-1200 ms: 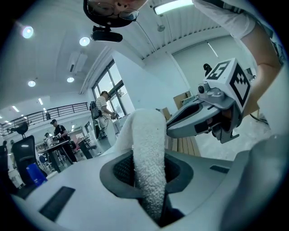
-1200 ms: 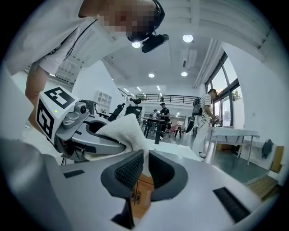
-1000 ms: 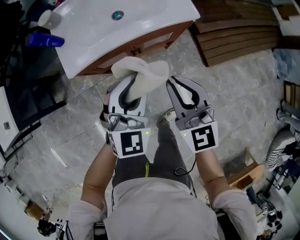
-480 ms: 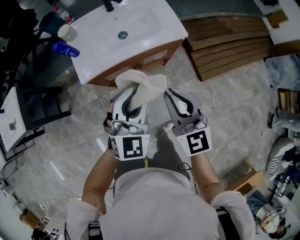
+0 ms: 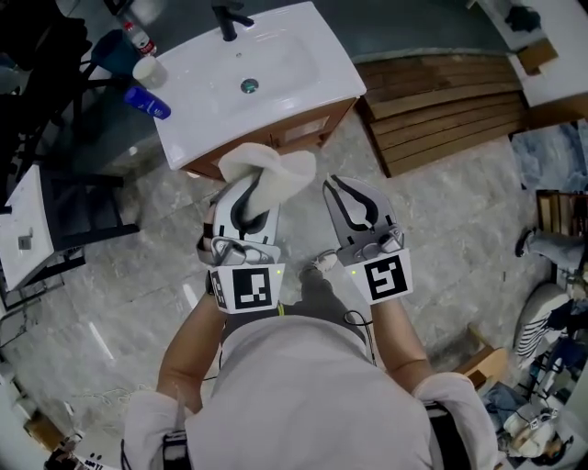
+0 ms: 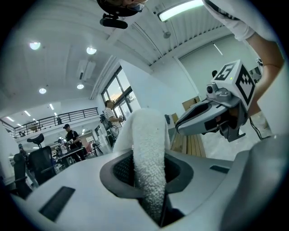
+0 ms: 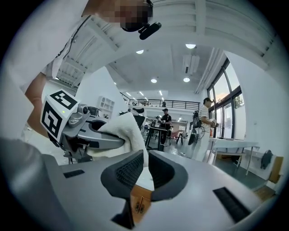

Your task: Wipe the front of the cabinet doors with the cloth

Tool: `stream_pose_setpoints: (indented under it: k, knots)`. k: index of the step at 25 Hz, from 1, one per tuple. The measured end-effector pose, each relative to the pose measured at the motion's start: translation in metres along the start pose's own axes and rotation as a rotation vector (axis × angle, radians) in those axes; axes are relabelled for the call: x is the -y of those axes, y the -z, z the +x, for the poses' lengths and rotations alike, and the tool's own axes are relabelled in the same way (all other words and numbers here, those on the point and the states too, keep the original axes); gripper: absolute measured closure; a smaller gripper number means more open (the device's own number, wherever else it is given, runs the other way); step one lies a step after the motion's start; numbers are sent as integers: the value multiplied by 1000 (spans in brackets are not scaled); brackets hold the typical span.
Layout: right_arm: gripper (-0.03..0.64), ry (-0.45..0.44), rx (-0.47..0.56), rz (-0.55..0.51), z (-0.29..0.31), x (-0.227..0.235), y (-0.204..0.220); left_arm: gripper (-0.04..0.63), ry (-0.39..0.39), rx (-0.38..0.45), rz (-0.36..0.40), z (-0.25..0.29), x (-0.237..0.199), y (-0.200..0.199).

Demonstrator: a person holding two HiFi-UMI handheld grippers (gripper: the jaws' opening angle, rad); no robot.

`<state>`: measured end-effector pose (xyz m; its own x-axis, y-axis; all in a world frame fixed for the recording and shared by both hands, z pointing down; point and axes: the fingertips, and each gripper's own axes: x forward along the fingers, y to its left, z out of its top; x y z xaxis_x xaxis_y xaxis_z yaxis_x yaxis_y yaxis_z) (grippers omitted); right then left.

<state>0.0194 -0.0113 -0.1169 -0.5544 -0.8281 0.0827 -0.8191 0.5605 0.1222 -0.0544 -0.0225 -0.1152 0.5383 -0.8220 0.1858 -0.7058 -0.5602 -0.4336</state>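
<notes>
In the head view my left gripper (image 5: 250, 186) is shut on a white fluffy cloth (image 5: 272, 171), which bunches up past its fingertips. The cloth hangs just in front of the brown wooden cabinet doors (image 5: 292, 131) under the white basin. In the left gripper view the cloth (image 6: 148, 153) stands pinched between the jaws. My right gripper (image 5: 336, 184) is beside the left one, jaws together and holding nothing. The right gripper view shows its pads (image 7: 128, 171) nearly touching, with the cloth (image 7: 128, 128) and the left gripper (image 7: 92, 137) just beyond.
A white basin top (image 5: 294, 69) with a black tap (image 5: 230, 16) covers the cabinet. A blue bottle (image 5: 148, 102) and a white cup (image 5: 147, 69) sit at its left. Wooden slats (image 5: 441, 96) lie to the right on the grey stone floor, a black frame (image 5: 87, 216) to the left.
The head view has shifted, so more of the basin and its tap shows. Both grippers stay side by side in front of the cabinet, the left still holding the cloth.
</notes>
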Motion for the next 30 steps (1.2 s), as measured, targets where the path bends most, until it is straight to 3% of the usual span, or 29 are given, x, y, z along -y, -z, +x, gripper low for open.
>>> stream_pose_setpoints:
  k: [17, 30]
  knots:
    - [558, 88, 40, -83, -15, 24, -60, 503, -76, 42, 11, -19, -54, -32]
    - [558, 141, 65, -95, -16, 35, -75, 503, -68, 67, 25, -13, -68, -42]
